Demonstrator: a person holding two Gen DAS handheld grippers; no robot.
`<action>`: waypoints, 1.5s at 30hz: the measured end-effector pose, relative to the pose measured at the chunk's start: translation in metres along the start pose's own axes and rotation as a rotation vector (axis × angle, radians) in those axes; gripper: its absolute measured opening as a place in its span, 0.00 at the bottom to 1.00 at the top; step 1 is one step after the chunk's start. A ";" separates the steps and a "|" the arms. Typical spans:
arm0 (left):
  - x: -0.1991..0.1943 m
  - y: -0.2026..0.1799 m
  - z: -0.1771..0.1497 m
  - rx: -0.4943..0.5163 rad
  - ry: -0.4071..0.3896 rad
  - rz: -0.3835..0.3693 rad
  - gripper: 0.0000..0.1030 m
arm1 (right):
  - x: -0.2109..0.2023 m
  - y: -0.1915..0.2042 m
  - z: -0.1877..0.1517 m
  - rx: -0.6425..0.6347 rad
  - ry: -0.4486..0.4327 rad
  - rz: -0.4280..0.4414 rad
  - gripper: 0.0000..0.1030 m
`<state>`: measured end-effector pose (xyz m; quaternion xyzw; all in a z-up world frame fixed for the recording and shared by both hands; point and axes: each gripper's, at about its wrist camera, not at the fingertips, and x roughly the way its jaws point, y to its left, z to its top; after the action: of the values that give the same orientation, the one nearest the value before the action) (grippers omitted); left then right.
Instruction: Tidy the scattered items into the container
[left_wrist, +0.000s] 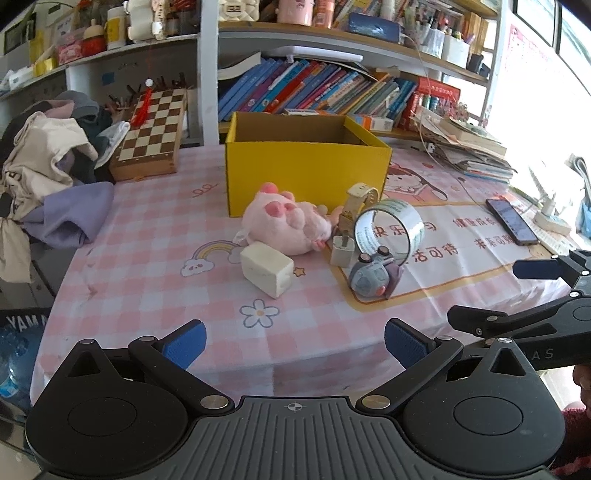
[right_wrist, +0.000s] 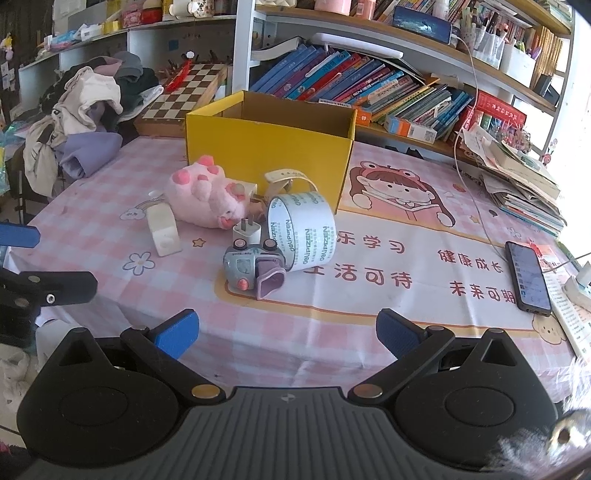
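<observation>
An open yellow cardboard box (left_wrist: 306, 173) (right_wrist: 266, 155) stands mid-table. In front of it lie a pink plush toy (left_wrist: 291, 225) (right_wrist: 207, 197), a white block (left_wrist: 266, 268) (right_wrist: 164, 229), a white charger plug (left_wrist: 342, 252) (right_wrist: 246, 232), a roll of clear tape (left_wrist: 391, 229) (right_wrist: 303, 230), a small grey toy camera (left_wrist: 373, 277) (right_wrist: 251, 271) and a cream watch strap (left_wrist: 360, 197) (right_wrist: 286, 177). My left gripper (left_wrist: 295, 343) is open and empty near the table's front edge. My right gripper (right_wrist: 287, 332) is also open and empty, short of the toy camera.
A black phone (left_wrist: 511, 220) (right_wrist: 528, 277) lies at the right with a white power strip (left_wrist: 554, 221). A chessboard (left_wrist: 153, 125) and a heap of clothes (left_wrist: 48, 173) fill the left rear. Stacked papers (right_wrist: 524, 184) sit at the right rear, bookshelves (left_wrist: 314, 88) behind.
</observation>
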<state>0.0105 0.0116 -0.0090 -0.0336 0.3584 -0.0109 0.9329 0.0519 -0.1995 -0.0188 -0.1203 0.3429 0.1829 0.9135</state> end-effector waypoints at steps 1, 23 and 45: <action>0.000 0.001 0.000 -0.001 -0.007 0.005 1.00 | 0.001 0.000 0.001 0.000 0.002 -0.002 1.00; 0.004 0.007 0.000 -0.026 -0.001 -0.002 1.00 | 0.010 0.002 0.012 -0.089 -0.034 0.031 1.00; 0.036 0.004 0.019 -0.048 0.054 -0.083 1.00 | 0.023 -0.008 0.021 -0.050 -0.013 0.080 0.90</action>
<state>0.0503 0.0148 -0.0195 -0.0703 0.3818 -0.0418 0.9206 0.0837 -0.1932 -0.0179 -0.1280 0.3366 0.2283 0.9045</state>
